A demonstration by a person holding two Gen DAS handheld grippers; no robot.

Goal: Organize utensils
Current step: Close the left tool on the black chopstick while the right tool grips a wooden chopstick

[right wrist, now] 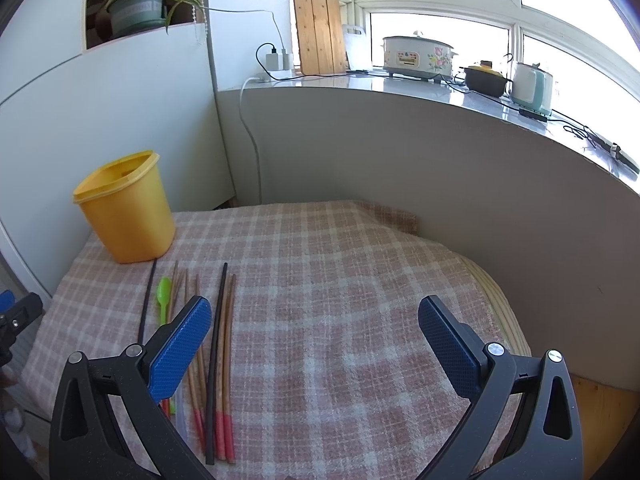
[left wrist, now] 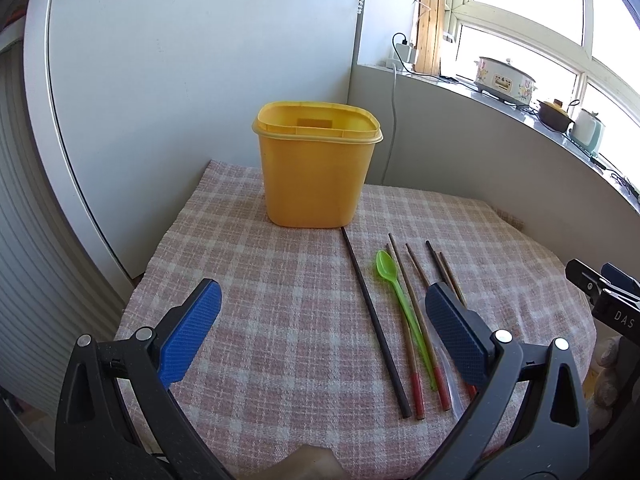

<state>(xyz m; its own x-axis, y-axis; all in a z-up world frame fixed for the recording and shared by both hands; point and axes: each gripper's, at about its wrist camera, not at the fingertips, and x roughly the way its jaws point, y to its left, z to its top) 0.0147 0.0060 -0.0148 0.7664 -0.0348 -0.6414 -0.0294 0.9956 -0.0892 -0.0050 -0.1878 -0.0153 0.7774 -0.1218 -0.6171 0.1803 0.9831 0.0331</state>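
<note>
While both claws are hovering over a table covered in a pink and white checked cloth point(left wrist: 260, 280), neither one is gripping anything. The left claw point(left wrist: 322, 308) is spread wide, its blue pads point(left wrist: 188, 336) far apart with bare cloth between them. Straight ahead of it, beyond the fingertips, a yellow tub point(left wrist: 316, 168) is standing upright with its top uncovered. Just ahead and toward its right finger, the utensils are lying side by side on the cloth: a long black chopstick point(left wrist: 374, 316), a green plastic spoon point(left wrist: 400, 300) and several brown chopsticks with red ends point(left wrist: 416, 312), some passing under the right pad. The right claw point(right wrist: 316, 324) is also released, its fingers wide apart over empty cloth. The same row of chopsticks point(right wrist: 224, 360) and the spoon point(right wrist: 163, 300) are lying beside and partly under its left finger, and the tub point(right wrist: 128, 216) is sitting farther ahead to its left. Each claw's edge is showing at the side of the other's view.
</note>
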